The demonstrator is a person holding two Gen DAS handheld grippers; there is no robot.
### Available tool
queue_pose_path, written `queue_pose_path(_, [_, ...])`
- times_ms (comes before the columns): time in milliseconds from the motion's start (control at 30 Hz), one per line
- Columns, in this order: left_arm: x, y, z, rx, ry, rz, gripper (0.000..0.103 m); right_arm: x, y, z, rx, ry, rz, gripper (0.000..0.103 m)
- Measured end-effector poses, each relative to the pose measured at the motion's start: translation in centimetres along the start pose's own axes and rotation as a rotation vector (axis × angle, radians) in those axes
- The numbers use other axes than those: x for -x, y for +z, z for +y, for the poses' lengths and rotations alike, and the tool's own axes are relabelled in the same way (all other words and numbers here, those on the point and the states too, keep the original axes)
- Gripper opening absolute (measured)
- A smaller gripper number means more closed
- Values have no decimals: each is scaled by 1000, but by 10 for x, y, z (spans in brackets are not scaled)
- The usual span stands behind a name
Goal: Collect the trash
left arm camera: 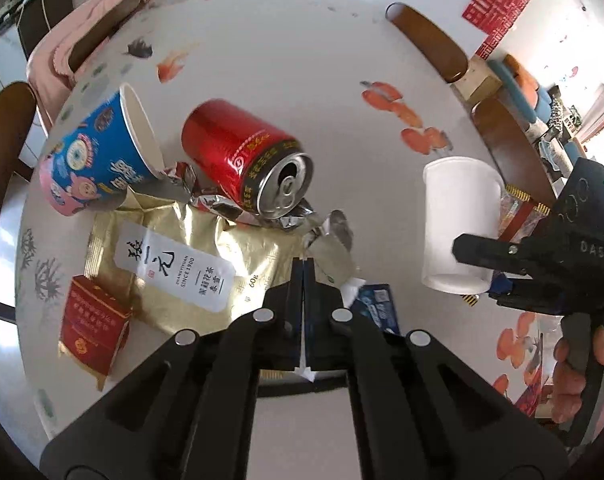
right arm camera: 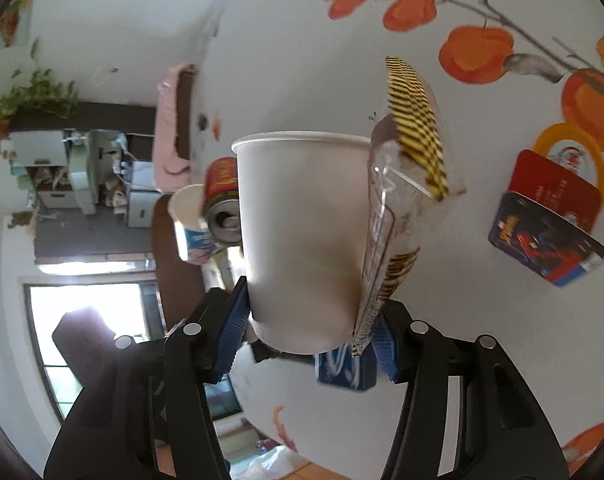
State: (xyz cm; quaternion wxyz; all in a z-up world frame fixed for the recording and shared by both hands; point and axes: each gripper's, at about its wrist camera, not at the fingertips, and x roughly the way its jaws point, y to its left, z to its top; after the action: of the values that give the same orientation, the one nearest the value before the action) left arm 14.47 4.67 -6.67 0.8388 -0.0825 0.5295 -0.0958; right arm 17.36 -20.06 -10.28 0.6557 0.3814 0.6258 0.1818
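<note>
My left gripper (left arm camera: 303, 262) is shut, with the thin white edge of a blue and white wrapper (left arm camera: 376, 308) pinched between its jaws above the table (left arm camera: 282, 60). Just beyond it lie crumpled silver foil (left arm camera: 334, 236), a gold tea bag (left arm camera: 174, 264), a red can (left arm camera: 238, 152) on its side, a blue noodle cup (left arm camera: 98, 152) and a red cigarette pack (left arm camera: 94, 328). My right gripper (right arm camera: 310, 312) is shut on a white paper cup (right arm camera: 302, 220), with a clear wrapper with yellow-black stripes (right arm camera: 406, 184) squeezed against the cup's side. Both are lifted off the table.
Wooden chairs ring the round table, one draped with a pink cloth (left arm camera: 82, 40). A Spider-Man box (right arm camera: 542, 240), a red pack (right arm camera: 550, 188) and a yellow ring (right arm camera: 570, 136) lie on the orange-fruit tablecloth. A person's hand (left arm camera: 582, 376) grips the right gripper's handle.
</note>
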Motion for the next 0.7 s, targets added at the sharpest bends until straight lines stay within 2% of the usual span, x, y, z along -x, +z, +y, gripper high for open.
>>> queue_pose_path(200, [48,-13,-12,-47,-18,-76,0,34,-26,21,58,51,-45,56])
queue_pose_path(400, [97,-33,-9,-62,-21,-151,0,41,-53,43,135,67,-54,56])
queue_pose_path(567, [81,-42,10,-15,4,-129,1,31,-61,33,105,47,-85,56])
queue_pose_path(633, [65,-42,11,-9,16,-100,10,26,-59,26,87,36,-84,56])
queue_pose_path(700, [57,-44,6,-32,22,-94,10,23,-56,21,87,21,-77,56])
